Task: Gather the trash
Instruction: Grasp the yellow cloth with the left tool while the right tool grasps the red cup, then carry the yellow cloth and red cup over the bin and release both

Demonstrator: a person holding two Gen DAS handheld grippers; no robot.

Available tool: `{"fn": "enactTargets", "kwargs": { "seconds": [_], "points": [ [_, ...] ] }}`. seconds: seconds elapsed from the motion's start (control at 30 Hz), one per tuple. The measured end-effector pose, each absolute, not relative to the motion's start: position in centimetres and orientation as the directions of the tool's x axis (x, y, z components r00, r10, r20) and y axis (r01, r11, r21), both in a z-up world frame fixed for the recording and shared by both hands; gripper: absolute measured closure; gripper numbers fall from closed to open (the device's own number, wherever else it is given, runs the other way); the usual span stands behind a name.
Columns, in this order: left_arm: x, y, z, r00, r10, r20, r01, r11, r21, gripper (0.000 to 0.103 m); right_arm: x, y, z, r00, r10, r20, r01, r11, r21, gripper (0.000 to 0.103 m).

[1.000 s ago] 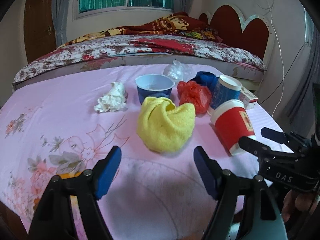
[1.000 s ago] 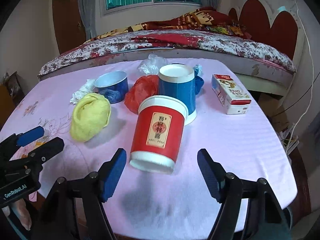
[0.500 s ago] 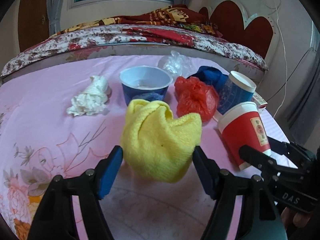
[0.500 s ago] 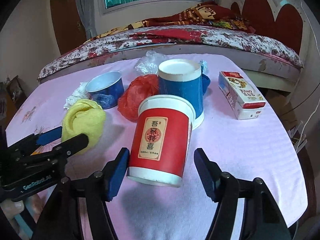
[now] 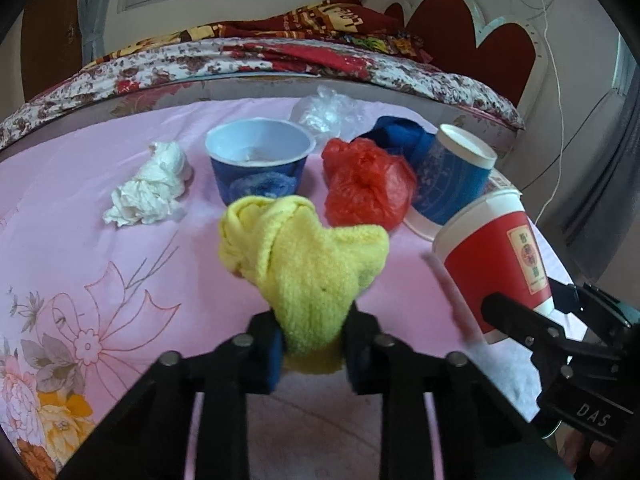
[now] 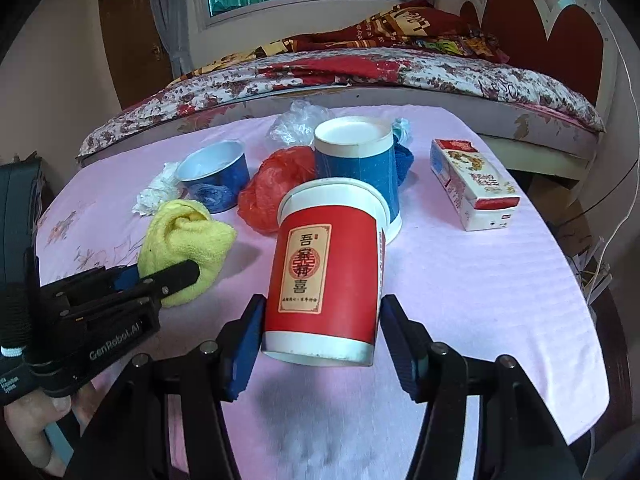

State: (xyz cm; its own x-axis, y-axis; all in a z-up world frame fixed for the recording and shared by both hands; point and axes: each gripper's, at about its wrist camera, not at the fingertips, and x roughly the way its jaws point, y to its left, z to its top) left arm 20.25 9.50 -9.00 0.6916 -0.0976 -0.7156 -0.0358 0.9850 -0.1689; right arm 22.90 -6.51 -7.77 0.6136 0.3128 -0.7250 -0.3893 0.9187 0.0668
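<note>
the left gripper (image 5: 312, 340) is clamped on the crumpled yellow terry cloth (image 5: 308, 264) near the front of the pink floral tablecloth (image 5: 100, 280). the right gripper (image 6: 320, 344) is squeezing the upside-down red paper cup (image 6: 328, 284), which seems to be lifted slightly, though the blur makes that uncertain. behind them sit a crumpled red plastic bag (image 5: 366, 184), an inverted blue paper cup (image 6: 356, 164), a blue paper bowl (image 5: 258, 164) and a wad of white tissue (image 5: 150, 190).
</note>
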Motion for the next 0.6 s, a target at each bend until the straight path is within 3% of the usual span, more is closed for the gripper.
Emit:
{"fn": "enactTargets", "kwargs": {
  "seconds": [0.6],
  "points": [
    [15.1, 3.3, -5.3, 0.730, -0.194, -0.655, 0.118, 0.980, -0.158, 0.087, 17.6, -14.7, -4.4, 0.706, 0.247, -0.664, -0.303, 0.953, 0.033, 0.044]
  ]
}}
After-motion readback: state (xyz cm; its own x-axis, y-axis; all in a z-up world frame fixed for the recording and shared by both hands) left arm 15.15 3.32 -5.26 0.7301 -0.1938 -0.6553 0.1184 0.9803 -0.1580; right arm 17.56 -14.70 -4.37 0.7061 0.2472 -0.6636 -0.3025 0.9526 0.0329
